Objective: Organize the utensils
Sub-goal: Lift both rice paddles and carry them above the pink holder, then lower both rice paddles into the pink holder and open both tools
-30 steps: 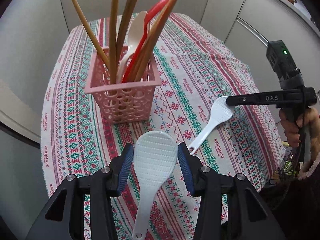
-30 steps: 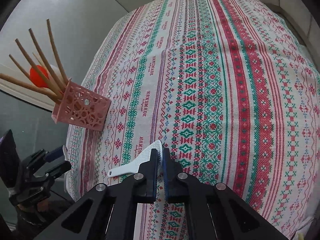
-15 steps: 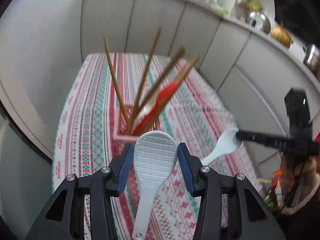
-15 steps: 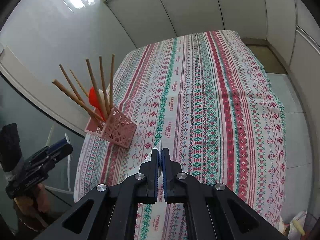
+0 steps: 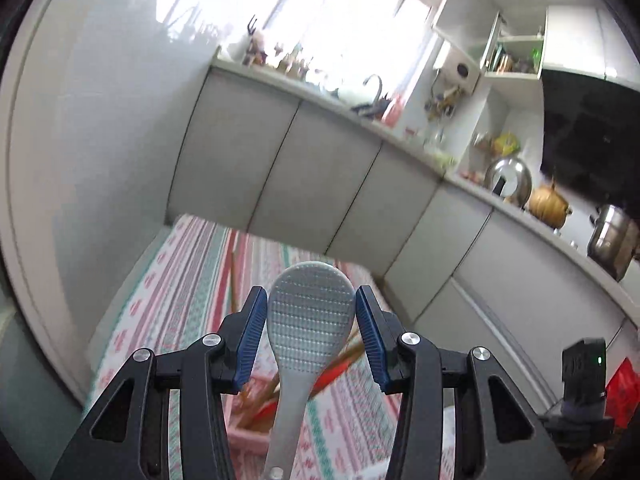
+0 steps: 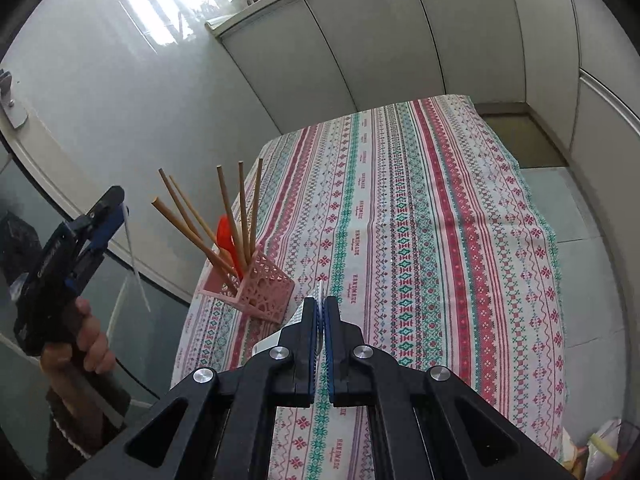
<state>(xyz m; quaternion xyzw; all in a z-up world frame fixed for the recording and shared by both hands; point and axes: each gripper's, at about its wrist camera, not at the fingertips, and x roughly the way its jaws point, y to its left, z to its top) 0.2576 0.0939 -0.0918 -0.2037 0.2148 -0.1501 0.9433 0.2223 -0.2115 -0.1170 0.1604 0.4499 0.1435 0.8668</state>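
My left gripper (image 5: pixel 311 322) is shut on the head of a white rice paddle (image 5: pixel 310 312), whose handle hangs down toward the camera. Below it sits the pink basket (image 5: pixel 250 432) with wooden chopsticks and a red spoon. In the right wrist view that same left gripper (image 6: pixel 106 216) is held high, left of the table by a hand. My right gripper (image 6: pixel 320 308) is shut on a second white paddle (image 6: pixel 294 318), seen edge-on, above the striped tablecloth (image 6: pixel 400 220). It is just right of the pink basket (image 6: pixel 262 292), where chopsticks (image 6: pixel 242 208) and the red spoon (image 6: pixel 224 232) stand.
A kitchen counter with a pot (image 5: pixel 508 184), a kettle (image 5: pixel 548 204) and a sink runs behind the table over grey cabinets (image 5: pixel 328 184). A glossy wall lies left of the table. Tiled floor (image 6: pixel 584 280) lies to its right, with bags (image 6: pixel 600 448) near the corner.
Both grippers have risen, each with its paddle; the right paddle came off the cloth. The left view tipped up from the table to the counter, and the basket sank low in it.
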